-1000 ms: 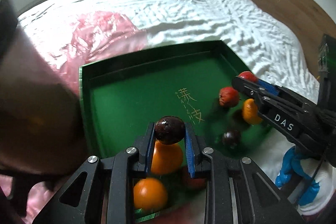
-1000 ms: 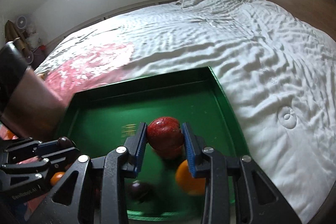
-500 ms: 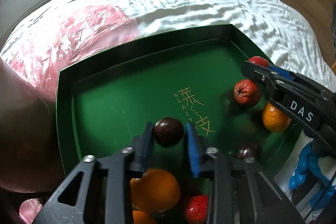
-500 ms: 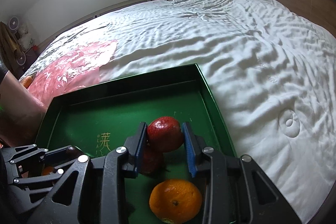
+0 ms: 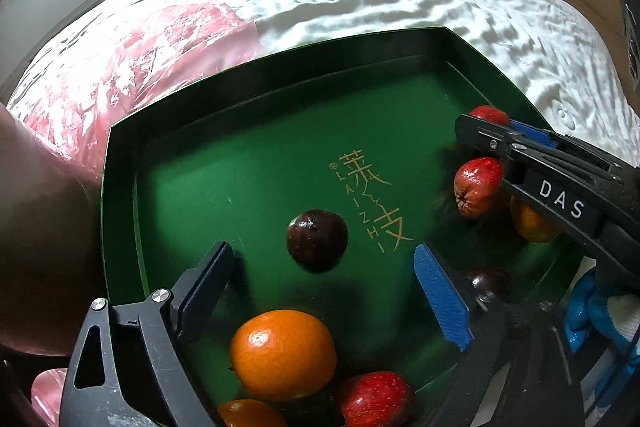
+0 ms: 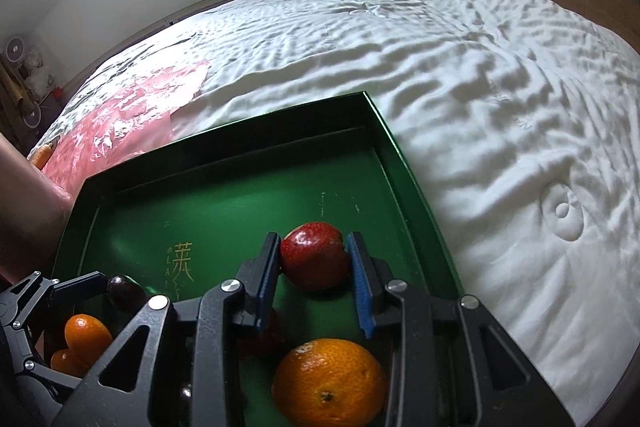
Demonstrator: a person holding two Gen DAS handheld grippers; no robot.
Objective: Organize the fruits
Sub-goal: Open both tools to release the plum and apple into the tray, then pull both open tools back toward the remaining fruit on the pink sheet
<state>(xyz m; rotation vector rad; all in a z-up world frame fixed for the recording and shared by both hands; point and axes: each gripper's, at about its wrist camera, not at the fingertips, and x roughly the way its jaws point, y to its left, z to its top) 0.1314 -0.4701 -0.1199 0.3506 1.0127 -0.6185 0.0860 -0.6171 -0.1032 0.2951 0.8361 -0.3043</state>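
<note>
My left gripper (image 5: 324,287) is opening around the dark plum (image 5: 317,241) in the green tray (image 5: 120,195), while my right gripper (image 6: 314,281) clamps a red apple (image 6: 314,261).

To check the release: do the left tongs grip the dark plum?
No, the opening left tongs stand clear of the dark plum.

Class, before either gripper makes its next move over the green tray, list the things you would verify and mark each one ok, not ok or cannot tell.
1. Left gripper jaws opening, clear of the dark plum: ok.
2. Plum resting in the green tray: cannot tell.
3. Right gripper gripping the red fruit: ok.
4. Free tray floor ahead of that fruit: ok.
5. Orange clear below the right gripper: ok.
</note>
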